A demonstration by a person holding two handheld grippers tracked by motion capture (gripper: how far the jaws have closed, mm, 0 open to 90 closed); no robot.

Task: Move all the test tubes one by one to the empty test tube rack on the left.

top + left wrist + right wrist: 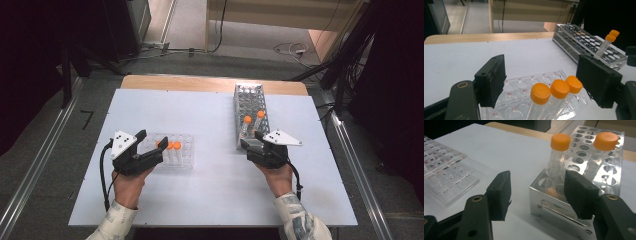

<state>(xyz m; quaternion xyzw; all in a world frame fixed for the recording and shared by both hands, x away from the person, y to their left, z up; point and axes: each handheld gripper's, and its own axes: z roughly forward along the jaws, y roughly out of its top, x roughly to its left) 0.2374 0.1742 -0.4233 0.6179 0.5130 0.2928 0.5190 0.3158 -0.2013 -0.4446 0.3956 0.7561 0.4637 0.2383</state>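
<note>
While the person's two forearms come in over the near edge of the white worktop (210, 190), each hand holds a gripper close to a tube rack. The left gripper (149, 145) sits at the left end of the clear plastic rack (182, 157), which lies on the worktop's left half. From the left gripper view its jaws stand wide apart with nothing pressed between the pads; the three orange-capped tubes (557, 88) stand in a row in that rack, just ahead of the jaws and nearer the right-hand one, not touched by either. Red letters and numbers mark the rack's empty wells.

Over on the right, the right gripper (251, 141) hovers at the near end of the long metal rack (248, 95), which runs away from the person toward the far edge. Its jaws are also parted, holding nothing. In the right gripper view one jaw hangs over the bare worktop beside the rack and the other is in front of the rack's near corner; whether that one touches the metal I cannot tell. Two more orange-capped tubes (560, 142) stand upright in the metal rack's holes, side by side just beyond the jaws.

The two racks lie well apart.
</note>
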